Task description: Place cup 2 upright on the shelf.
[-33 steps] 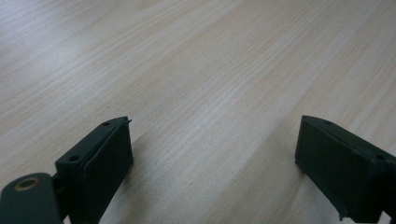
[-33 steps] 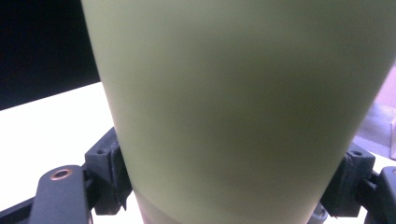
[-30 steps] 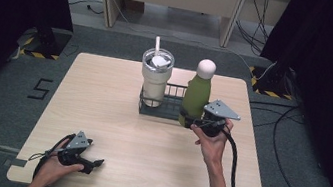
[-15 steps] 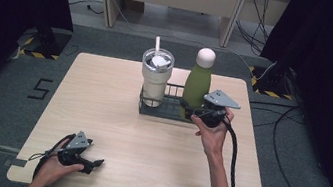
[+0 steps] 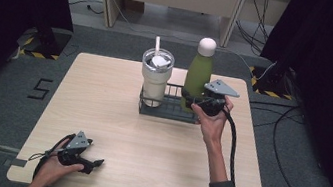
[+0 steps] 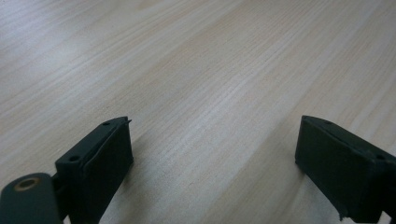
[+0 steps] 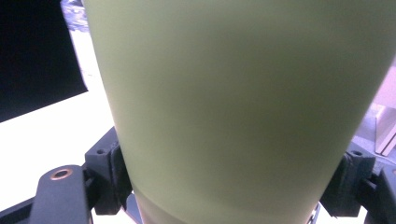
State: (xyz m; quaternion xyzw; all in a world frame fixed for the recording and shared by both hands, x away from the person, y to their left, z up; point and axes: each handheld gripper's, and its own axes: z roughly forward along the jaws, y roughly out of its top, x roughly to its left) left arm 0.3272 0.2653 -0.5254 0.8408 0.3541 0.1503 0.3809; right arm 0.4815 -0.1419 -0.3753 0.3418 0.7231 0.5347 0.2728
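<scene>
Gripping green bottle point(image 5: 197, 75) w/ right tool point(image 5: 193, 99) in rack point(image 5: 168, 110); left tool point(image 5: 95, 163) open.

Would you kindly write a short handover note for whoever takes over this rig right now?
Right gripper: shut on the green bottle, which stands upright at the right end of the wire basket.
Left gripper: open, holding nothing, low over the table near its front left corner.
Tumbler: upright in the basket's left end, beside the bottle.
Done: bottle gripped.
Left: whether its base is seated in the basket cannot be told; check that before releasing.
</scene>
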